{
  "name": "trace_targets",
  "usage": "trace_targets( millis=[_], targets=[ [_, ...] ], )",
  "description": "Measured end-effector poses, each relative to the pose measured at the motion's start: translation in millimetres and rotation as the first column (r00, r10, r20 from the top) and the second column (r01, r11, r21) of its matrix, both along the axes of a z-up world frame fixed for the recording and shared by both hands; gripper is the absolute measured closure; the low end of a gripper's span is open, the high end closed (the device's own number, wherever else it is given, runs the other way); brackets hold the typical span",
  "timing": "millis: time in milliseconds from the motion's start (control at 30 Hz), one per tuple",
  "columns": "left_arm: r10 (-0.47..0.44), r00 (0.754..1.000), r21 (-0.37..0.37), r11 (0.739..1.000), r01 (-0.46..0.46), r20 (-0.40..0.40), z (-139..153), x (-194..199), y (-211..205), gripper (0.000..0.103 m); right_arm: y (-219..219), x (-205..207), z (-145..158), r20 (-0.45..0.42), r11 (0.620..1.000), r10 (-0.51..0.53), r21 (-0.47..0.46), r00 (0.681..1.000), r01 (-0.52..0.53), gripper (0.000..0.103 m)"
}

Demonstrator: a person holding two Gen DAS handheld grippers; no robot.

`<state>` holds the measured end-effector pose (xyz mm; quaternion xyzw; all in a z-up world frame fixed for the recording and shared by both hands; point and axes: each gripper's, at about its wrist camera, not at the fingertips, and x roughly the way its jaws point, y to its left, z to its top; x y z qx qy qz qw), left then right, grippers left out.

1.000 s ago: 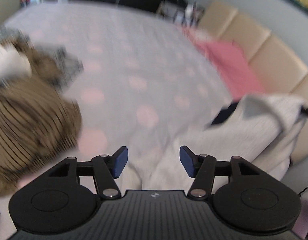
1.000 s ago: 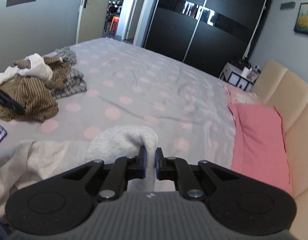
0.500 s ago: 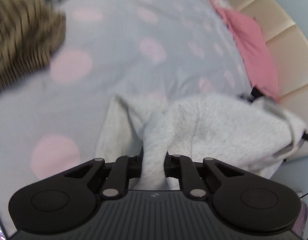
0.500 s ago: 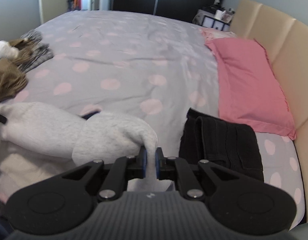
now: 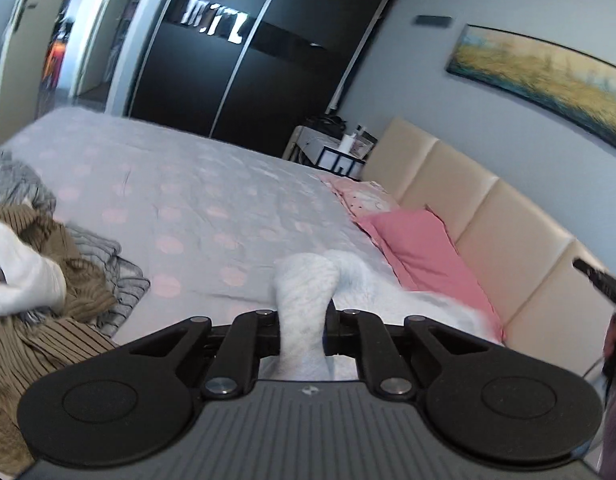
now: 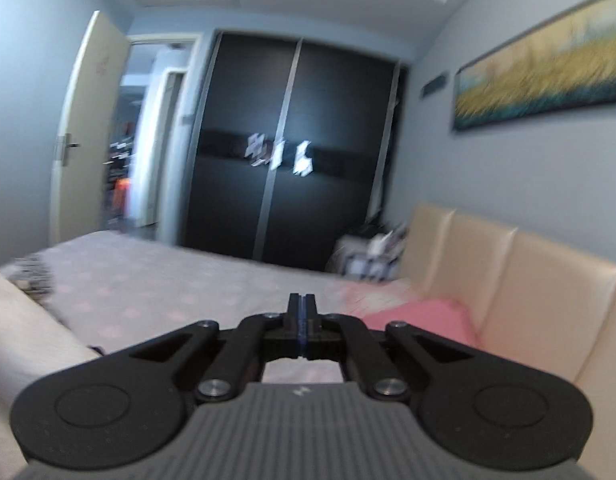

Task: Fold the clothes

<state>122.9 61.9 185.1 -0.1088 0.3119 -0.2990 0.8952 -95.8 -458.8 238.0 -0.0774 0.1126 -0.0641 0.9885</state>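
Note:
A light grey sweatshirt (image 5: pixel 308 292) rises in a fold between the fingers of my left gripper (image 5: pixel 302 332), which is shut on it and held above the bed. The rest of the garment trails down to the right over the spotted grey bedcover (image 5: pixel 196 208). My right gripper (image 6: pixel 302 312) points nearly level toward the wardrobe, and its blue pads meet with nothing between them. In the right wrist view, pale cloth (image 6: pixel 24 344) of the sweatshirt fills the lower left, apart from that gripper's fingers.
A heap of brown striped, white and grey clothes (image 5: pixel 40 312) lies at the left of the bed. A pink pillow (image 5: pixel 424 252) leans by the beige headboard (image 5: pixel 488 220). Beyond the bed stand a black wardrobe (image 6: pixel 284 152) and a nightstand (image 5: pixel 332 152).
My left gripper went from open to shut on the grey sweatshirt and lifted it. My right gripper, which held a fold of it, has risen with its fingers now closed on nothing.

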Motion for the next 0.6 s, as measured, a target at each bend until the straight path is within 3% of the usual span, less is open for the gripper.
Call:
trace_targets(
  millis=[33,100,200,333,467,600],
  targets=[
    [-0.018,1.000,0.028,0.999,0.019,-0.016,-5.0,-3.5,-3.0,0.095,0.3,-1.1,2.2,-0.028,1.000,0.023,0.022,0.999,-0.022,0.103],
    [-0.042,0.996,0.094,0.994,0.049,-0.078,-27.0,-8.5,-12.2,0.095,9.1,3.4,-21.1,-0.140,0.994,0.089,0.075,0.986,-0.079,0.100],
    [-0.020,0.986,0.193,0.980,0.052,-0.163,-73.2,-13.7,-24.2,0.095,30.6,12.8,-76.3,-0.282,0.978,0.176,0.157,0.943,-0.136,0.097],
    [0.034,0.965,0.206,0.978,0.022,-0.261,-125.1,-12.2,-13.5,0.095,69.0,33.6,-154.9,-0.414,0.958,0.268,0.210,0.870,-0.196,0.062],
    [0.095,0.957,0.215,0.976,-0.035,-0.275,-146.4,-5.2,9.6,0.095,118.3,70.8,-221.8,-0.487,0.934,0.346,0.260,0.802,-0.246,0.062],
    [0.148,0.937,0.210,0.974,-0.083,-0.317,-157.6,2.9,38.4,0.095,165.2,113.6,-277.0,-0.552,0.934,0.356,0.226,0.754,-0.276,0.061]
  ],
)
